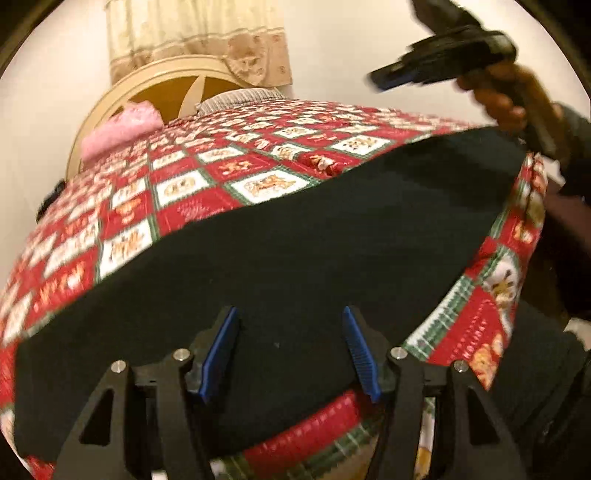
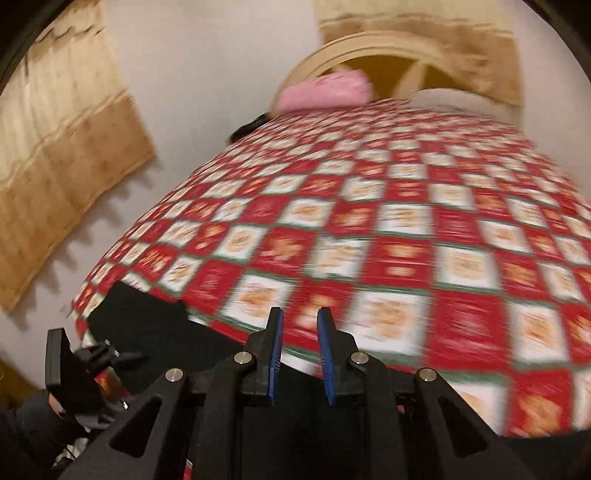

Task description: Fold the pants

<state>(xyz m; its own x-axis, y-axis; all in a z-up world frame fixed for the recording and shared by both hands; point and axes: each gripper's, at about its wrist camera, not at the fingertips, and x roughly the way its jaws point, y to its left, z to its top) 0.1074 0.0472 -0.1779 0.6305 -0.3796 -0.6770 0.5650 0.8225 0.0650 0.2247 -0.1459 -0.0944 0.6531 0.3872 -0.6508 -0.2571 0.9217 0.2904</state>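
Observation:
Black pants (image 1: 295,229) lie spread flat across the near part of a table with a red and white Christmas cloth (image 1: 207,173). My left gripper (image 1: 290,350) hovers just over the pants near the front edge, its jaws well apart and nothing pinched. My right gripper (image 1: 380,79) hangs in the air above the pants' far right end, held by a hand (image 1: 502,103). In the blurred right wrist view, the right gripper (image 2: 301,354) shows a narrow gap with only tablecloth (image 2: 388,229) behind it. One end of the pants (image 2: 147,317) lies at lower left.
A pink cloth (image 1: 118,129) and a grey knit garment (image 1: 236,98) lie at the table's far edge, before a round wooden frame (image 1: 147,81) and a curtain (image 1: 192,33). The table's right edge (image 1: 517,258) drops off. A sleeved hand (image 2: 33,424) shows at lower left.

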